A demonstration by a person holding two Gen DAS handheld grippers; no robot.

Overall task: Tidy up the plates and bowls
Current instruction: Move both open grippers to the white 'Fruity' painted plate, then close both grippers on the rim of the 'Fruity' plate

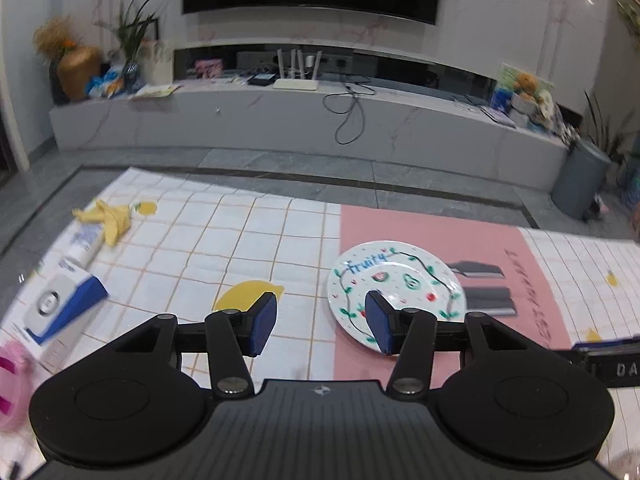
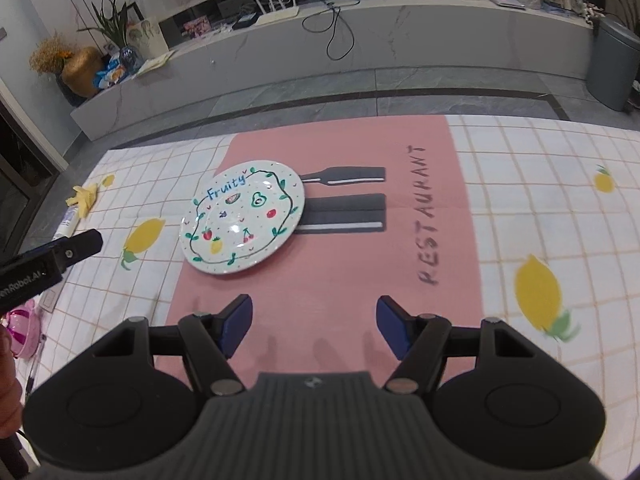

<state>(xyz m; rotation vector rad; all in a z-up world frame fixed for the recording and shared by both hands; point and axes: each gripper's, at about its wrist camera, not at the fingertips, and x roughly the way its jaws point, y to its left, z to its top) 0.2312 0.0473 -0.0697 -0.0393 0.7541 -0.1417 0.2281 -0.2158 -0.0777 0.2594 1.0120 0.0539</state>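
Two gripper sets empty, one plate [image 2: 242,220]

A round white plate [image 2: 243,220] lies flat on the pink mat. It has little fruit drawings and the word "Fruity".

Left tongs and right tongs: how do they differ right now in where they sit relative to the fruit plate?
The left tongs overlap the fruit plate in their own view, one pad in front of its near rim; the right tongs sit over bare pink mat, the plate ahead and to their left. The left tongs frame checked cloth between the pads; the right tongs frame pink. Both are open and empty.
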